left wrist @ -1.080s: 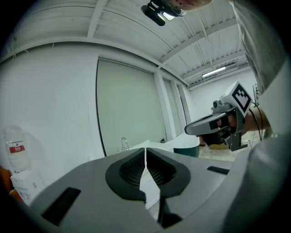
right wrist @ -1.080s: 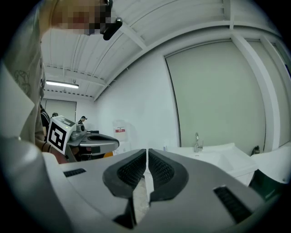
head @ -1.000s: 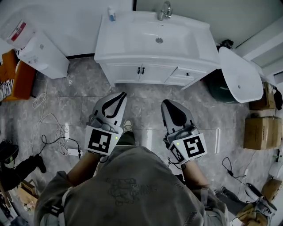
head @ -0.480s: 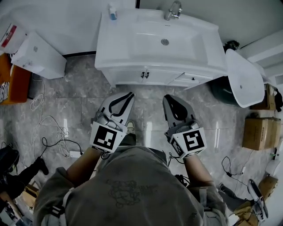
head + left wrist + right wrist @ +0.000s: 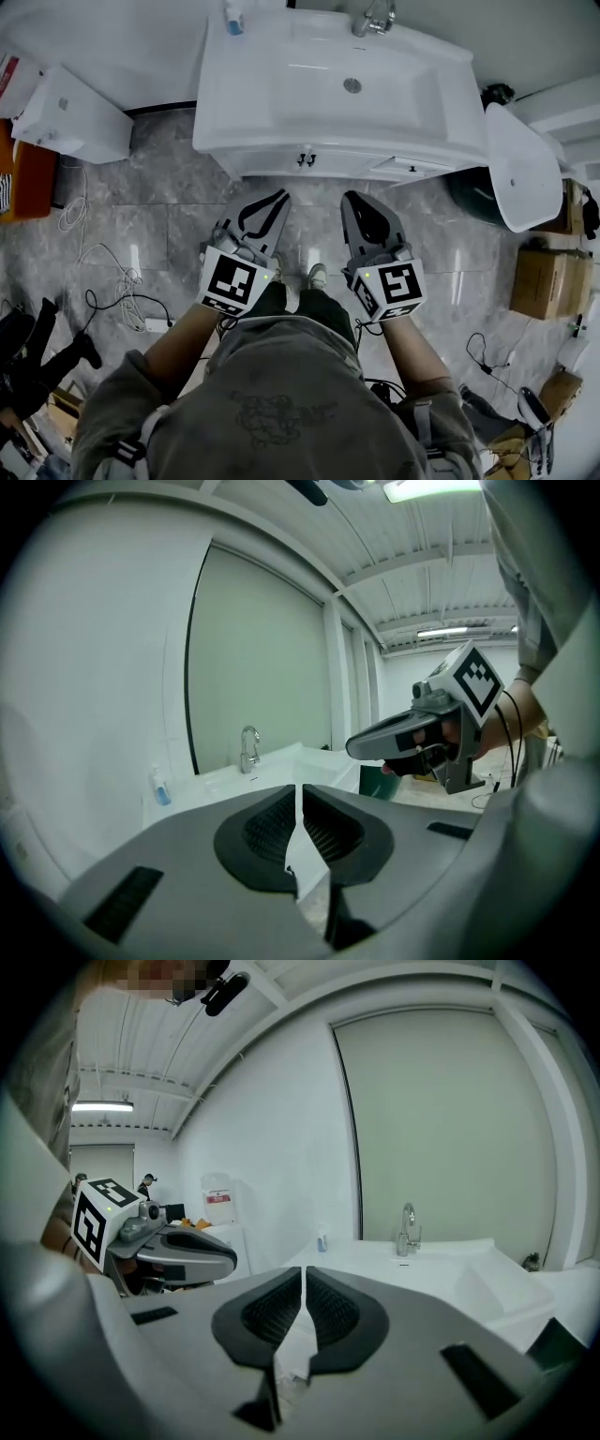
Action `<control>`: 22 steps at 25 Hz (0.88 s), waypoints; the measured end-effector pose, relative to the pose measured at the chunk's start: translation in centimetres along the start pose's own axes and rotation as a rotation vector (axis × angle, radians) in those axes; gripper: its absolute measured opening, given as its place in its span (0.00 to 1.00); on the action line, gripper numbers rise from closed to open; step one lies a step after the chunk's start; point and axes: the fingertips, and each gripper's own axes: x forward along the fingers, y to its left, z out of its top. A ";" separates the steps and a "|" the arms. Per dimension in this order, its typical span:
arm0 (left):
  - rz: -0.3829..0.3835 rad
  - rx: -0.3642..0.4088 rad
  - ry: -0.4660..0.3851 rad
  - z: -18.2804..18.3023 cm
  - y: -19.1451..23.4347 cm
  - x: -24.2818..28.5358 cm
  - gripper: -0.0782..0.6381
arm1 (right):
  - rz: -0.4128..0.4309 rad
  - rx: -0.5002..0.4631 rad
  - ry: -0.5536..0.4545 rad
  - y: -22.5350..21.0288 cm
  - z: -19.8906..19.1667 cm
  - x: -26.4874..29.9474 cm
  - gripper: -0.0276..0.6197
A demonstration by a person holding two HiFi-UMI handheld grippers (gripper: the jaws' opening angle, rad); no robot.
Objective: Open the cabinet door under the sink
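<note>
Nearest the person, above the grey tiled floor, the left tongs and the right tongs are each pressed together on nothing, side by side and aimed at the vanity. Beyond their tips and apart from them stands the white cabinet under the sink, its doors shut and meeting at two small dark handles near the top edge. Each door looks like a light, stiff painted panel, probably hinged at its outer side. Its glossy face would likely slip from a pinch, so a handle is the place to grip, once the tongs have spread, with a pull that follows the door's arc. Farthest off, the faucet rises behind the basin.
</note>
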 end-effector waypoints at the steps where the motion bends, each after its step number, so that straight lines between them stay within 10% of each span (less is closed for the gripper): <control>1: -0.008 -0.006 0.003 -0.3 -0.2 0.7 0.15 | 0.009 0.006 0.007 -0.3 -0.5 0.4 0.09; 22: 0.110 -0.113 0.303 -15.2 2.9 14.0 0.33 | 0.048 0.060 0.235 -8.4 -14.9 12.3 0.22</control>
